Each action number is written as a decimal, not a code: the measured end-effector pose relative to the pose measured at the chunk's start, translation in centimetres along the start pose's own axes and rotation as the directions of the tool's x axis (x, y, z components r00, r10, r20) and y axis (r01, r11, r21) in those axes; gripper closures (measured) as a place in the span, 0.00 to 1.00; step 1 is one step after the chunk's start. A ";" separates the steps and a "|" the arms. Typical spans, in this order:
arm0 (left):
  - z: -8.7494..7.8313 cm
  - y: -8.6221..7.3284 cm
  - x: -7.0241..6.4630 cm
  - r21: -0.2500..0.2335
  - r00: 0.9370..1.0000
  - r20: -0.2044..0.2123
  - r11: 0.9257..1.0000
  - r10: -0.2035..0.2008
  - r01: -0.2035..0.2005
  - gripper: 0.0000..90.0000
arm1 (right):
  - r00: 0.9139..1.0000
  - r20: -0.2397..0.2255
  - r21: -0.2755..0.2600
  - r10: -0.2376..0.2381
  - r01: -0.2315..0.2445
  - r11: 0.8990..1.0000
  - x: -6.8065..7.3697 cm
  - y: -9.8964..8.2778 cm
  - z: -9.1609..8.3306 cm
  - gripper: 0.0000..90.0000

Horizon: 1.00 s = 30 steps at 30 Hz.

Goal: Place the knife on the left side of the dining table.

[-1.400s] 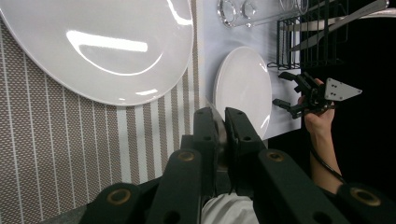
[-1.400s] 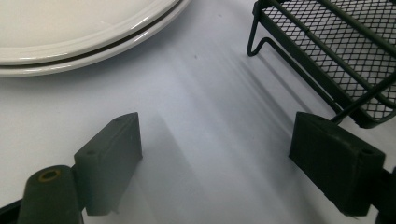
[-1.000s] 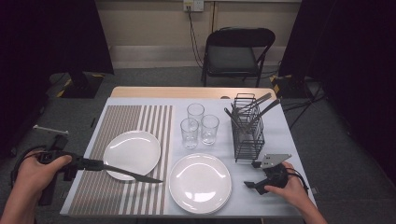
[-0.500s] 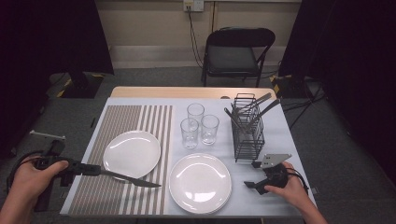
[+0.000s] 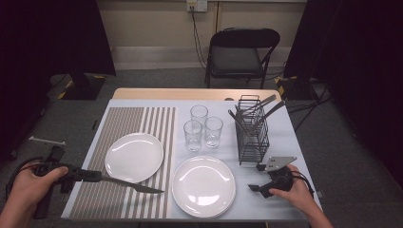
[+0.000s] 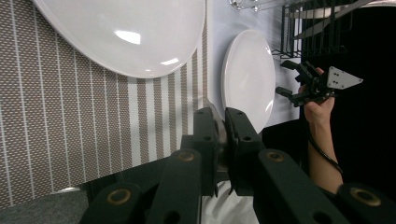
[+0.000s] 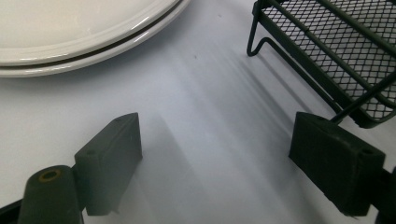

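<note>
My left gripper (image 5: pixel 95 176) is shut on a knife (image 5: pixel 135 185) at the table's near left, over the striped placemat (image 5: pixel 119 128). The blade points right, and its tip lies just short of the front white plate (image 5: pixel 204 186). In the left gripper view the jaws (image 6: pixel 221 114) are pressed together on the thin knife (image 6: pixel 221 140). My right gripper (image 5: pixel 257 178) rests open on the white table right of the front plate, with nothing between its jaws (image 7: pixel 217 140). It also appears far off in the left gripper view (image 6: pixel 286 78).
A second white plate (image 5: pixel 134 156) lies on the placemat's right part. Three empty glasses (image 5: pixel 202 126) stand mid-table. A black wire cutlery rack (image 5: pixel 252 137) holding utensils stands just behind my right gripper. A folding chair (image 5: pixel 240 57) is beyond the table.
My left hand has drawn the knife slightly toward the table's near edge. The right gripper has not moved.
</note>
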<state>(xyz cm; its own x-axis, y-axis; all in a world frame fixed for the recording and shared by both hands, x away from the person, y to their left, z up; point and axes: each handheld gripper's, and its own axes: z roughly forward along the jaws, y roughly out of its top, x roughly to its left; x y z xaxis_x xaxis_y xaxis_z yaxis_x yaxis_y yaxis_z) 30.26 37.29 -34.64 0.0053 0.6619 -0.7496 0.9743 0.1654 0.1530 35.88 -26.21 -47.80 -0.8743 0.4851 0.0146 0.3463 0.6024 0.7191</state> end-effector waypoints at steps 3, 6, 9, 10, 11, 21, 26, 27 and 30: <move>0.2 -0.1 0.1 0.000 0.999 0.023 1.000 -0.028 0.028 0.93 | 1.000 -0.001 0.000 -0.001 0.001 1.000 0.0 0.0 0.0 0.18; 0.2 -0.2 0.4 0.023 1.000 0.017 1.000 -0.017 0.016 0.93 | 1.000 0.000 0.000 0.000 0.000 1.000 0.0 0.0 0.0 0.18; 0.3 -0.3 0.7 0.020 0.999 0.023 0.999 -0.025 0.025 0.93 | 1.000 0.000 0.000 -0.001 0.001 1.000 0.0 0.0 0.0 0.18; 0.3 -0.3 0.8 0.020 1.000 0.024 1.000 -0.018 0.018 0.93 | 1.000 0.000 0.000 -0.001 0.001 1.000 0.0 0.0 0.0 0.18; 0.4 -0.4 0.9 0.017 1.000 0.026 1.000 -0.014 0.014 0.93 | 1.000 0.000 0.000 -0.001 0.001 1.000 0.0 0.0 0.0 0.18; 0.4 -0.4 1.1 0.020 0.999 0.024 0.999 -0.031 0.031 0.93 | 1.000 -0.004 0.034 -0.004 0.004 0.999 0.0 0.5 0.1 0.17; 0.2 -0.4 1.0 0.027 0.999 0.029 0.999 -0.032 0.031 0.93 | 1.000 -0.024 0.052 0.007 -0.006 0.999 0.1 1.0 -0.1 0.19; 0.2 -0.4 1.1 0.027 0.999 0.027 0.999 -0.028 0.028 0.93 | 0.999 -0.031 0.052 0.009 -0.007 0.999 0.1 1.0 -0.1 0.19; 0.1 -0.5 1.2 0.033 0.999 0.022 0.999 -0.024 0.023 0.93 | 1.000 -0.027 0.058 -0.001 0.003 0.998 0.2 1.4 -0.3 0.20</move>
<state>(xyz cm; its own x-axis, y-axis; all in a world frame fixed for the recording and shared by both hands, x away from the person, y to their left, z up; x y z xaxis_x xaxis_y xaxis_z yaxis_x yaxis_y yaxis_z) 29.84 37.98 -35.69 -0.0129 0.6412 -0.7673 0.9810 0.1568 0.1146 36.08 -25.47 -46.59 -0.8837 0.4669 0.0325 0.3630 0.6398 0.6774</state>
